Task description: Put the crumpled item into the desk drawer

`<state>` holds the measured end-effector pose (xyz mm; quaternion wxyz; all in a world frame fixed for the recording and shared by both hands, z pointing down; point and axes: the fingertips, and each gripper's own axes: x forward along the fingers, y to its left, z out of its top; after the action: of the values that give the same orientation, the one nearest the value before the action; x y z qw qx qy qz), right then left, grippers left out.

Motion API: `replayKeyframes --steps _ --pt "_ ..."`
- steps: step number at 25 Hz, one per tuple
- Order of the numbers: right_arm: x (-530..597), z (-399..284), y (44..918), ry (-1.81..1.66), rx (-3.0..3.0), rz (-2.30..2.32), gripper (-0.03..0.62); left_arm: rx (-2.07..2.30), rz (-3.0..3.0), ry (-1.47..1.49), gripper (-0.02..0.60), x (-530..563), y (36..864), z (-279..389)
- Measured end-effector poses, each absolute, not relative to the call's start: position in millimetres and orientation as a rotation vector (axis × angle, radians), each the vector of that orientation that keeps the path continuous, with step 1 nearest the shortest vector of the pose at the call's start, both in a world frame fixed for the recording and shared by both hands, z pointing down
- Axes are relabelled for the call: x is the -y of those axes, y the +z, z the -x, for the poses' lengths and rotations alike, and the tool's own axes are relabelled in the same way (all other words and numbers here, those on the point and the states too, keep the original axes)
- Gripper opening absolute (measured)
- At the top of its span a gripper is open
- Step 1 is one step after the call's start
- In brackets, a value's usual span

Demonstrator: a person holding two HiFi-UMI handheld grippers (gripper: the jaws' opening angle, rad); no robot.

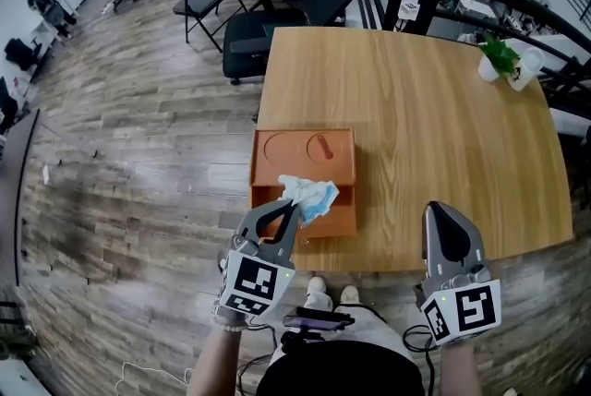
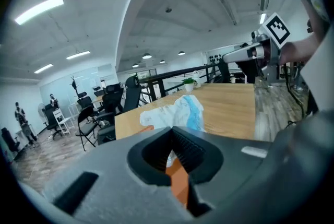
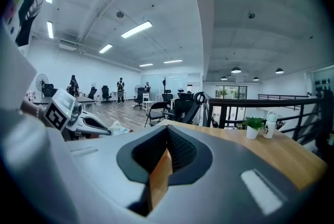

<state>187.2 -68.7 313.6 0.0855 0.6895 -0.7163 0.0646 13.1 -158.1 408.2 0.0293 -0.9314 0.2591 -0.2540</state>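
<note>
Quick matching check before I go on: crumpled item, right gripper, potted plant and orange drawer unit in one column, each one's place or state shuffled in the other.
1. crumpled item
2. right gripper
3. potted plant
4. orange drawer unit

A. far right corner of the table
B. near left edge of the table
C. pinched in the left gripper
D. jaws together, nothing between them

Pairs: 1-C, 2-D, 3-A, 4-B
</note>
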Motion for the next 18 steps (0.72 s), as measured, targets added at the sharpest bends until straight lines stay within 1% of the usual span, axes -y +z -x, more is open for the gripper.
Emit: replayKeyframes --steps 6,12,18 --pt "59 -196 326 0.244 2.085 -2.088 0.0 -0.56 2.899 -1.009 0.005 152 462 -32" --pt "54 -203 339 0.287 2.042 -2.104 0.0 -0.345 2.785 -1.285 0.005 151 508 -40" --pt "44 -209 352 0.32 2.009 -2.113 0.0 -0.235 2.733 -1.42 0.006 151 543 -49"
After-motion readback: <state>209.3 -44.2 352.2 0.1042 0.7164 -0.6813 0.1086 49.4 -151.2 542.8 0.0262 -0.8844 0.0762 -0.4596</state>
